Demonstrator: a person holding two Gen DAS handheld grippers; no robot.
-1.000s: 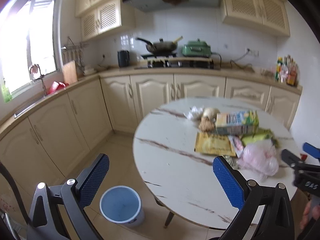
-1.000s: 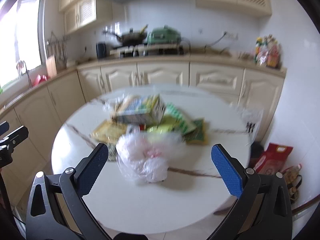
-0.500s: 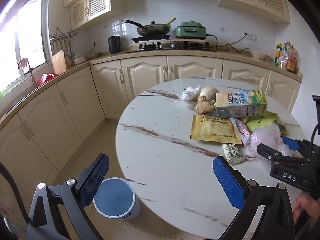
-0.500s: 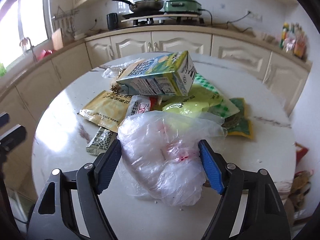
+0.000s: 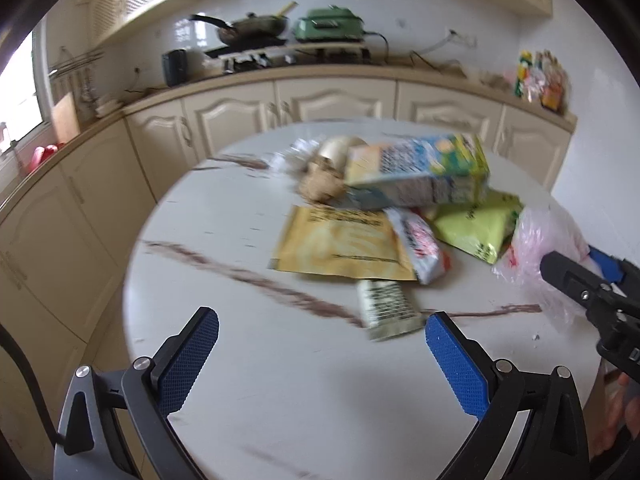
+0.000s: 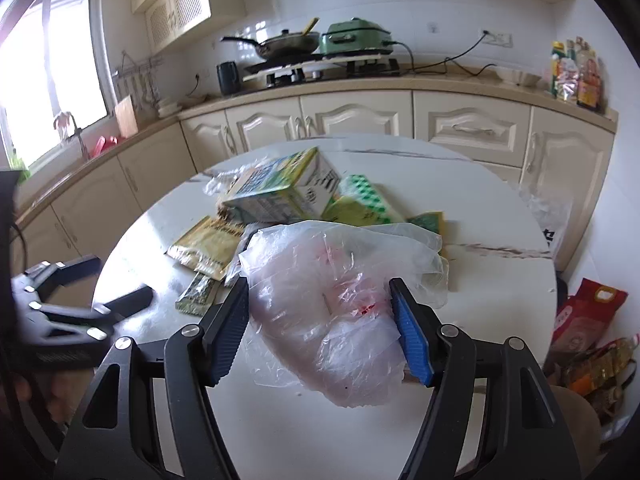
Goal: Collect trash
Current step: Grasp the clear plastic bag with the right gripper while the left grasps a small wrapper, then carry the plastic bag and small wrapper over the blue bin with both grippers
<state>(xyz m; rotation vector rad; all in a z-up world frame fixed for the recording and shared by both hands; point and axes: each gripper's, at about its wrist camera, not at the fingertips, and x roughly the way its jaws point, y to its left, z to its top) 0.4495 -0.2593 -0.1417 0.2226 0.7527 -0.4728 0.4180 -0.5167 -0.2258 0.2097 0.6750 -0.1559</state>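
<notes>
While closing the right gripper (image 6: 318,326) round the crumpled, translucent pink-white plastic bag (image 6: 340,300), squeezing gently and centring the bundle, so loose film is not slipping out. Fingers (image 6: 410,334) just now narrowing, pads pressing both flanks of the bag (grip looking soft, probably not yet firm). Bag sitting near the front edge of the round white marble-veined worktop (image 6: 500,216), just before the heap of wrappers and the green-and-blue carton (image 6: 280,192). Left gripper (image 5: 320,360) hovering wide open, holding nothing.
</notes>
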